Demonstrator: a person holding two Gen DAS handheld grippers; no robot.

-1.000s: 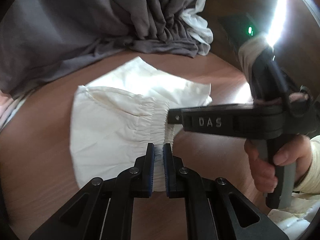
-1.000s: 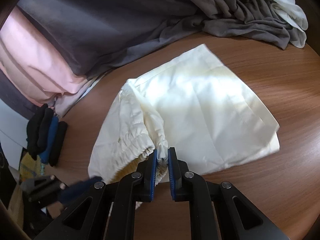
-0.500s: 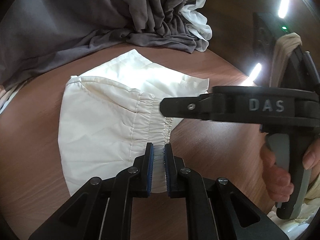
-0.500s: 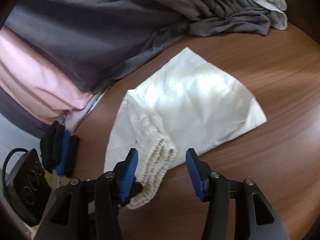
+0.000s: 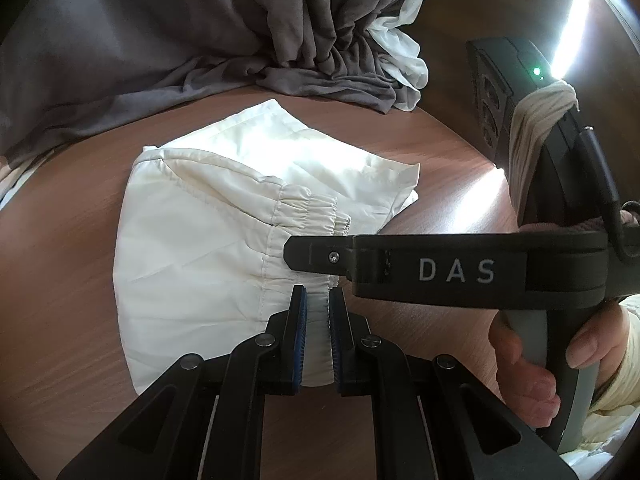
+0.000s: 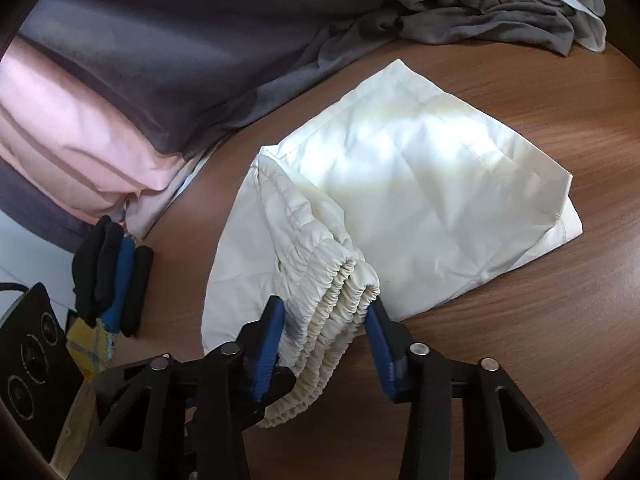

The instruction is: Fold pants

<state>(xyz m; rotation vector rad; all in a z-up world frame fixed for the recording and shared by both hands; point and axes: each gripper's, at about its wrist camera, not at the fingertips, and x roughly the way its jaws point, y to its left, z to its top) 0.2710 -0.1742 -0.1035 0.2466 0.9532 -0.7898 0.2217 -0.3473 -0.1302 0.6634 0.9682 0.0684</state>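
Note:
The cream pants (image 5: 208,236) lie folded into a compact stack on the brown wooden table (image 5: 60,288). My left gripper (image 5: 318,300) is shut on the gathered elastic waistband (image 5: 320,320) at the stack's near edge. My right gripper (image 6: 326,320) is open, its blue pads on either side of the bunched waistband layers (image 6: 340,300), with gaps on both sides. In the left wrist view the right gripper's black body marked DAS (image 5: 456,270) reaches in from the right over the waistband.
A heap of grey cloth (image 5: 160,40) and a white garment (image 5: 404,56) lie at the back of the table. Pink and grey folded fabric (image 6: 72,120) lies at the left. Dark rolled socks (image 6: 116,276) and a black device (image 6: 32,364) sit beyond the table's left edge.
My right gripper opened and let go of the waistband, which now rests between its spread pads. My left gripper stayed shut on the waistband and shifted slightly.

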